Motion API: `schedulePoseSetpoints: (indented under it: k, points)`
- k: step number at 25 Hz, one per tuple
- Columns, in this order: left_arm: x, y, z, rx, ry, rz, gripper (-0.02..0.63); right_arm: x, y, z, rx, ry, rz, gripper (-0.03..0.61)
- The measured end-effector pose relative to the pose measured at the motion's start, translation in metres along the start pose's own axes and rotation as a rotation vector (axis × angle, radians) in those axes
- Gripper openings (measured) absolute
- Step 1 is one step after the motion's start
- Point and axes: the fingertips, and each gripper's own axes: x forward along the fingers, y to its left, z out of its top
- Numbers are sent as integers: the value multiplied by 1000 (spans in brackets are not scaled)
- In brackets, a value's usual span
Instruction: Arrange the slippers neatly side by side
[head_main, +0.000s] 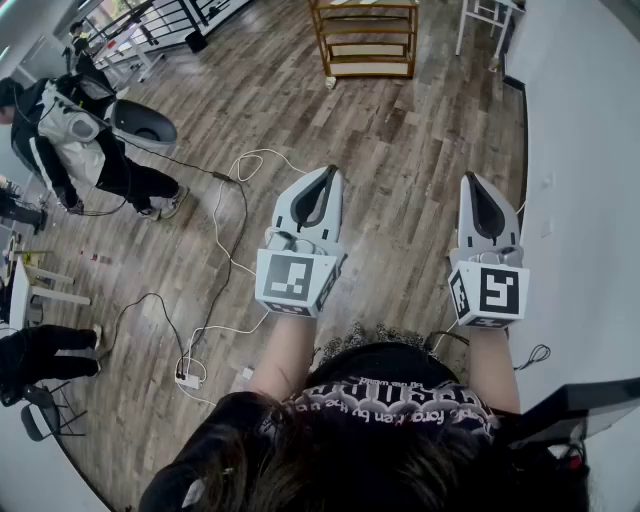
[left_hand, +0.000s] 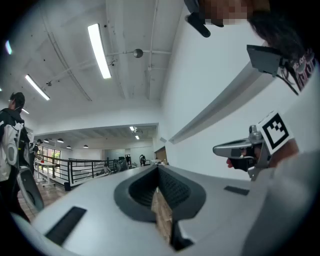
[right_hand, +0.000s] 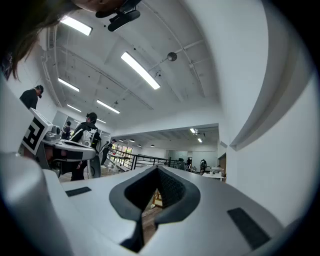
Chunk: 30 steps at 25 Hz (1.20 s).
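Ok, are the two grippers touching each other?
Apart. The head view shows the left gripper and the right gripper held side by side, with a broad strip of bare floor plainly visible between them.

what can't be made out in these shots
- Slippers: in no view; the wearer's head, left gripper and right gripper hide floor in the head view.
- Wooden shelf: top cut by the head view's edge.
- Bystander's legs: body cut by the head view's left edge.
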Motion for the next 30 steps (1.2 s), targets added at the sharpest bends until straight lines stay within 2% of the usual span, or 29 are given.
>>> schedulePoseSetpoints:
  k: [14, 25, 30]
  points:
    - [4, 0, -7, 7, 23, 15, -12, 4, -10, -13, -4, 15, -3, 3]
    - [35, -9, -22, 36, 33, 52, -12, 21, -49, -39, 6, 44, -4, 3]
    - [53, 2, -28, 51, 36, 85, -12, 44, -65, -45, 4, 37, -8, 3]
